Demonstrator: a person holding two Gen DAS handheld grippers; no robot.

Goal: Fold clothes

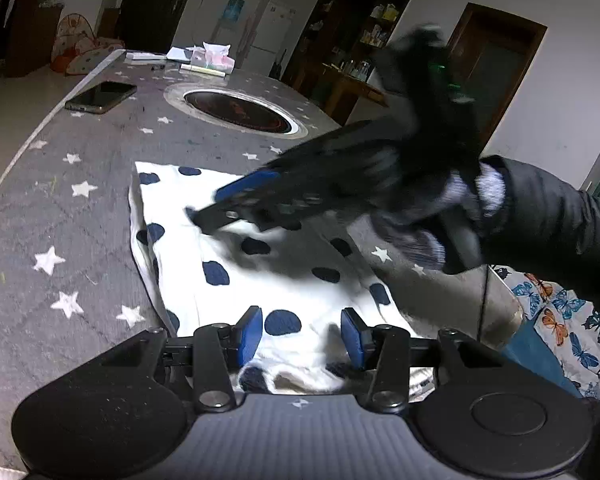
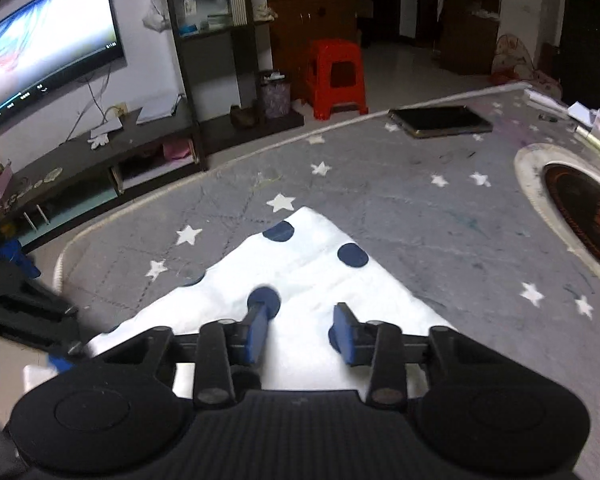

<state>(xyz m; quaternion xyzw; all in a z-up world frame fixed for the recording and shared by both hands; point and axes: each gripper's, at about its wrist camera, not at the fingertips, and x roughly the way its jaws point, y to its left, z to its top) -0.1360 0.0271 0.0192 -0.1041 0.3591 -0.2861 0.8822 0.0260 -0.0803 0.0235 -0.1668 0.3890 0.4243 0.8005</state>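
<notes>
A white garment with dark blue dots [image 1: 228, 248] lies folded flat on the grey star-patterned table cover [image 1: 60, 208]. My left gripper [image 1: 302, 330] is open and empty just above the garment's near end. My right gripper, blurred in the left wrist view [image 1: 216, 208], reaches in from the right with its tips low over the garment's middle. In the right wrist view the right gripper [image 2: 302, 328] is open and empty over the garment [image 2: 312, 268], near its far corner.
A phone [image 1: 100, 97] lies at the table's far left edge and also shows in the right wrist view [image 2: 440, 120]. A round dark recess [image 1: 238, 110] sits mid-table. Papers and a tissue pack [image 1: 210, 58] lie at the far end. A butterfly-print cloth [image 1: 568, 320] hangs at right.
</notes>
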